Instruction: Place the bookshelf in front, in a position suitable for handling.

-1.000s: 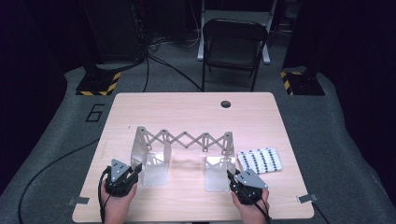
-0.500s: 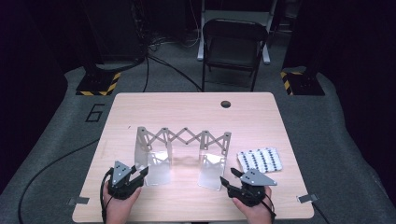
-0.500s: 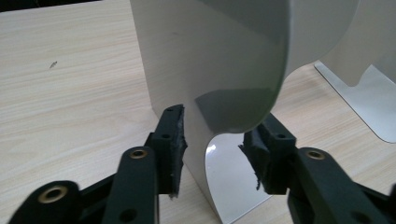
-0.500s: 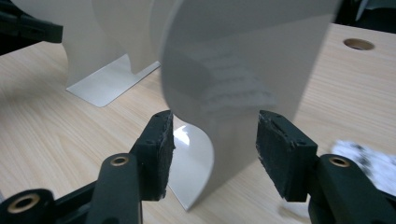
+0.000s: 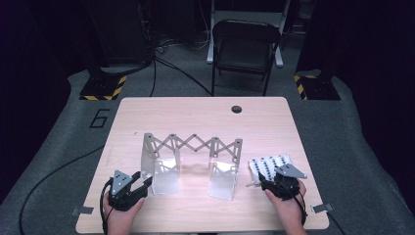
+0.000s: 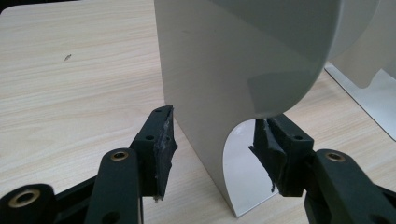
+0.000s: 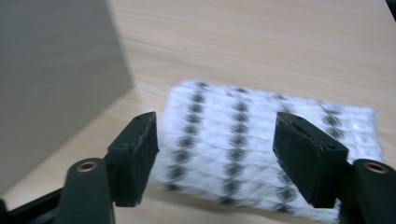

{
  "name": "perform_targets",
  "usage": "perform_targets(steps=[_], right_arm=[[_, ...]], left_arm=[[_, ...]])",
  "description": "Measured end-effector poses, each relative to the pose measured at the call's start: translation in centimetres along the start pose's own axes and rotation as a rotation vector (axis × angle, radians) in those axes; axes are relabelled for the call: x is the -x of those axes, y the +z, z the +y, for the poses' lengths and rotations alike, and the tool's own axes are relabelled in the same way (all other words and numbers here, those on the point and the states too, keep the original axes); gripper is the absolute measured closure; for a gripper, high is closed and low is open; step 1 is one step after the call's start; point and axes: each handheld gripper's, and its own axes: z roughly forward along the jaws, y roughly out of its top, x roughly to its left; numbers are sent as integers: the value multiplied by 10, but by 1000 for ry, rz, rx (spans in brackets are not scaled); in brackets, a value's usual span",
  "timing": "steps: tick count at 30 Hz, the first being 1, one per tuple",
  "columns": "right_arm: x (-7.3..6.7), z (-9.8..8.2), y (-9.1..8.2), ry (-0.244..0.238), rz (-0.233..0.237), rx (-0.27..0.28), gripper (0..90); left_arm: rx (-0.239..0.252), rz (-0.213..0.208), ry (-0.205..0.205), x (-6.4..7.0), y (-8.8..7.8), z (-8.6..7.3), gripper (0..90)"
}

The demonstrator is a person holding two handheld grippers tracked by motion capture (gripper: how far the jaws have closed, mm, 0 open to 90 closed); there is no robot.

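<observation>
The folded patterned cloth point(image 5: 268, 165) lies flat near the right edge of the surface point(image 5: 195, 115), just right of the expanding rack point(image 5: 192, 147), which stands stretched out on its two white end panels. Our right claw point(image 7: 215, 156) hovers just over the cloth — its jaws have just been opening and stand wide apart, nothing pinched, the fabric lying below and beyond the gap. Our left claw point(image 6: 212, 144) sits at the left end panel point(image 6: 219, 84); its jaws have been opening too and stand on either side of the panel's edge, pads clear of it. We judge the rack set up and let go — the cloth is not yet picked up, and hanging it on the rack looks like what is left.
</observation>
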Motion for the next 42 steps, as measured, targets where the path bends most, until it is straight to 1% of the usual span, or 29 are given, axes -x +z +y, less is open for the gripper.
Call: perform_targets(steps=[1, 2, 3, 4, 5, 8, 9, 10, 11, 14, 15, 16, 17, 20, 21, 23, 27, 30, 31, 32, 34, 35, 36, 37, 38, 39, 40, 41, 42], right_arm=[[0, 0, 0, 0, 0, 0, 285], [7, 2, 8, 30, 2, -4, 237], [10, 3, 11, 28, -15, -24, 215], [10, 3, 11, 28, -15, -24, 215], [15, 3, 17, 6, -44, -37, 182], [19, 3, 22, 17, -48, -52, 145], [22, 2, 27, 12, -73, -55, 132], [22, 2, 27, 12, -73, -55, 132], [25, -1, 31, 38, -48, -83, 126], [27, -3, 35, 34, -54, -81, 116], [28, -3, 36, 28, -53, -106, 106], [28, -3, 36, 28, -53, -106, 106], [30, -2, 38, 19, -68, -114, 93], [30, -3, 42, 18, -84, -120, 72], [30, -4, 42, 25, -89, -152, 63], [34, -8, 44, 81, -67, -146, 62], [35, -9, 44, 92, -60, -136, 70], [35, -9, 43, 98, -58, -135, 104], [35, -9, 42, 84, -51, -134, 163], [35, -9, 42, 84, -51, -134, 163], [34, -9, 40, 68, -32, -124, 296], [31, -9, 38, 54, -16, -107, 416], [30, -10, 38, 39, -8, -101, 477], [30, -10, 38, 39, -8, -101, 477], [28, -9, 37, 41, 3, -95, 520], [27, -9, 38, 31, 13, -84, 598], [27, -9, 38, 31, 13, -84, 598], [27, -9, 37, 10, 20, -93, 634], [25, -9, 37, 24, 24, -93, 670]], left_arm=[[0, 0, 0, 0, 0, 0, 483], [-6, 2, -6, -1, 0, -1, 483], [2, 8, -12, 0, 1, -2, 483], [2, 8, -12, 0, 1, -2, 481], [-6, 4, -12, -1, 1, -1, 481], [-8, 2, -8, 0, 2, -1, 480], [-8, -2, -5, 1, 3, -1, 480], [-8, -2, -5, 1, 3, -1, 481], [-9, -6, -1, 2, 4, -1, 480], [-11, -6, 4, 2, 5, -1, 480], [-9, -8, 1, 2, 5, 0, 480], [-9, -8, 1, 2, 5, 0, 480], [2, -3, -2, 2, 5, 0, 480], [-4, -10, -2, 1, 4, 0, 479], [-3, -9, -2, 1, 4, 0, 479], [-7, -9, -3, 0, 4, 0, 478], [-4, -7, -4, 0, 4, 0, 478], [1, -6, -7, -1, 4, 0, 478], [1, -6, -7, -1, 4, 0, 478], [2, -7, -6, -1, 4, 0, 478], [1, -10, -4, -1, 4, 0, 478], [-1, -21, 2, 0, 4, 0, 478], [-1, -21, 2, 0, 4, 0, 478], [6, -21, 5, 1, 5, 0, 478], [1, -24, 8, 2, 5, 1, 478], [-1, -24, 14, 2, 6, 1, 478], [-1, -24, 14, 2, 6, 1, 478], [-3, -23, 17, 2, 6, 1, 478], [0, -23, 18, 3, 7, 1, 478]])
